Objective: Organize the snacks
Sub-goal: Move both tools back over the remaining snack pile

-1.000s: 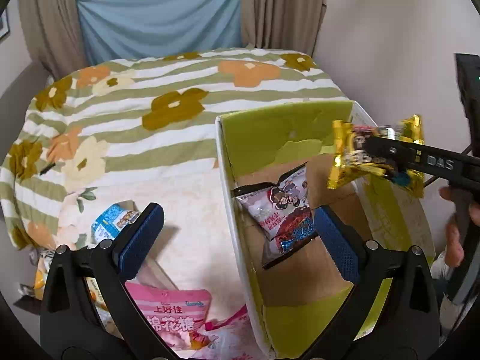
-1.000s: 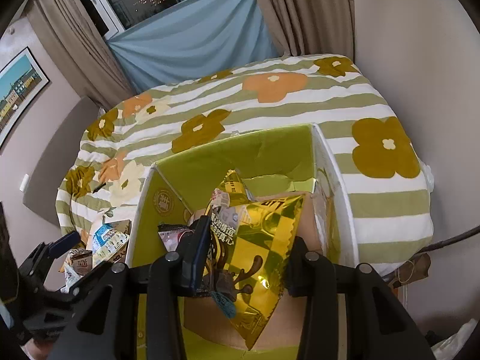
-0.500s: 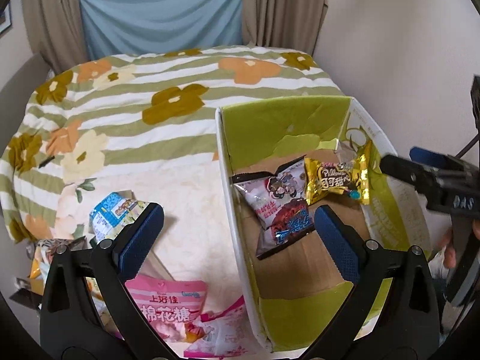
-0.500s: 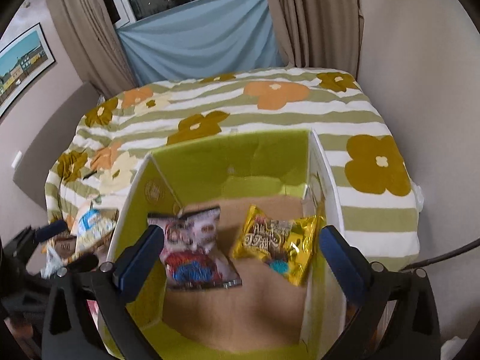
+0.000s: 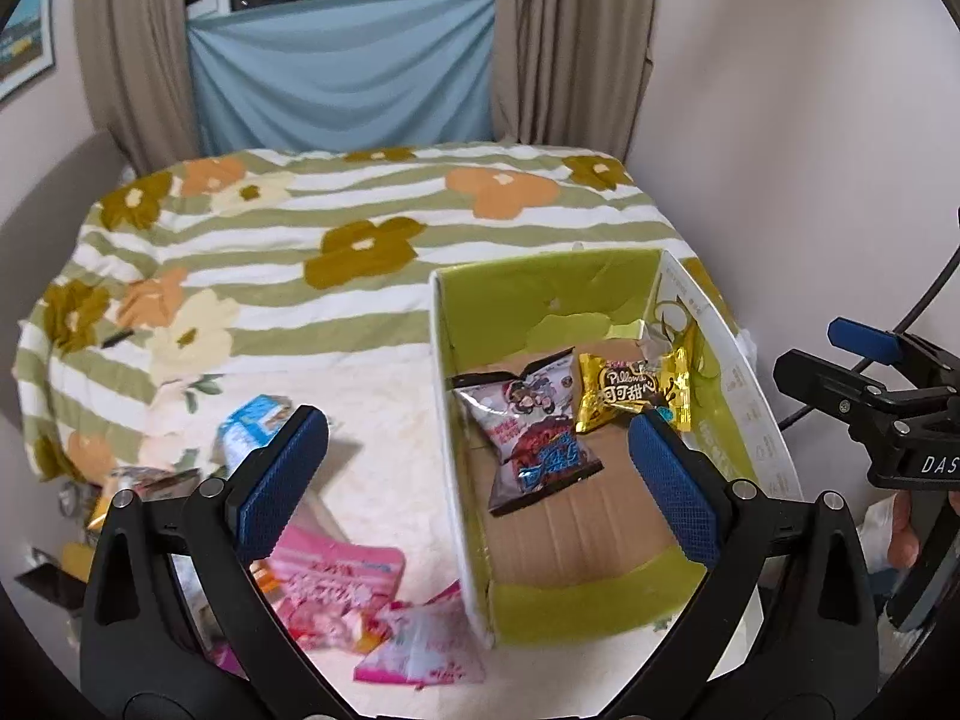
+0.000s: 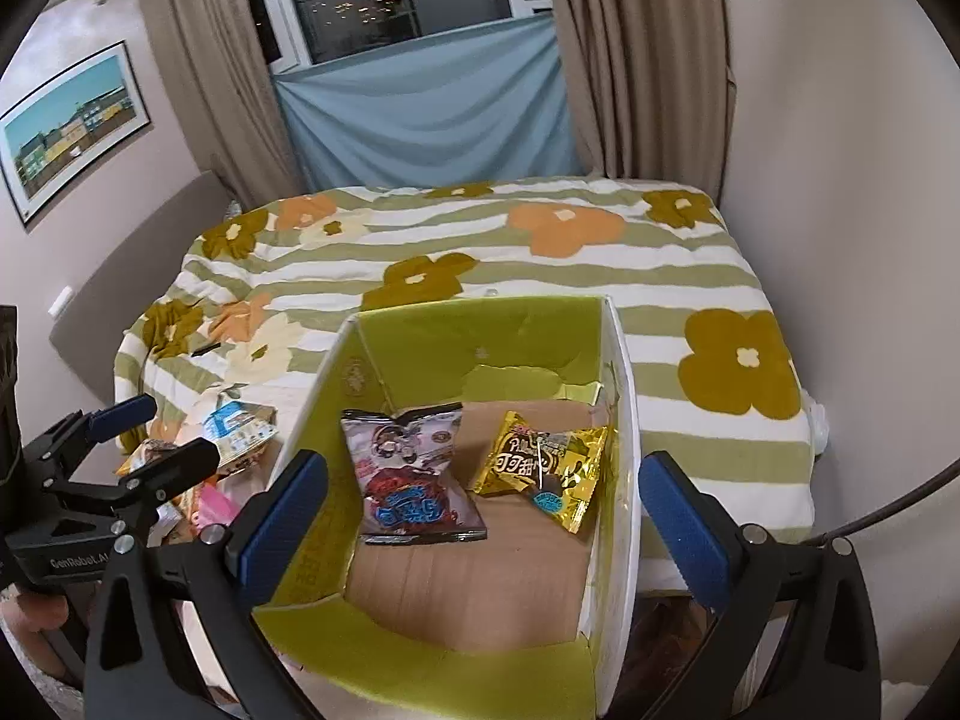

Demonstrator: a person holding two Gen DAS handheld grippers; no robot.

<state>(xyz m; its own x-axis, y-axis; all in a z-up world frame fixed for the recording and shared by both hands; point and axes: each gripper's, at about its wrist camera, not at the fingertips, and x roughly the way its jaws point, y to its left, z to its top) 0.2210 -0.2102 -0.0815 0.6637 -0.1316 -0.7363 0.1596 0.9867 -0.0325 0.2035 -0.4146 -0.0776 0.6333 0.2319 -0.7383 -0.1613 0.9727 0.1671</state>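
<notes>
A cardboard box (image 5: pixel 445 396) with a green lining sits on the bed. Two packets lie on its floor: a gold snack packet (image 5: pixel 636 390) at the right and a grey-and-red snack packet (image 5: pixel 534 432) to its left. The right wrist view looks down on the same box (image 6: pixel 627 396), gold packet (image 6: pixel 546 468) and grey-and-red packet (image 6: pixel 414 474). My right gripper (image 6: pixel 483 468) hangs above the box, open and empty. My left gripper (image 5: pixel 474 438) is open and empty too, over the box's left wall. Loose snacks lie left of the box: a pink packet (image 5: pixel 336 588) and a blue-and-white packet (image 5: pixel 252 426).
The bed has a green-striped flowered cover (image 5: pixel 360 252). A plain wall (image 5: pixel 810 150) runs close along the box's right side, and a black cable (image 6: pixel 888 510) hangs there. Curtains and a window stand beyond the bed. More packets lie heaped at the bed's near left corner (image 5: pixel 144 480).
The right gripper opened and let go of the gold packet, which now lies in the box beside the grey-and-red one. Both grippers have drawn back and risen.
</notes>
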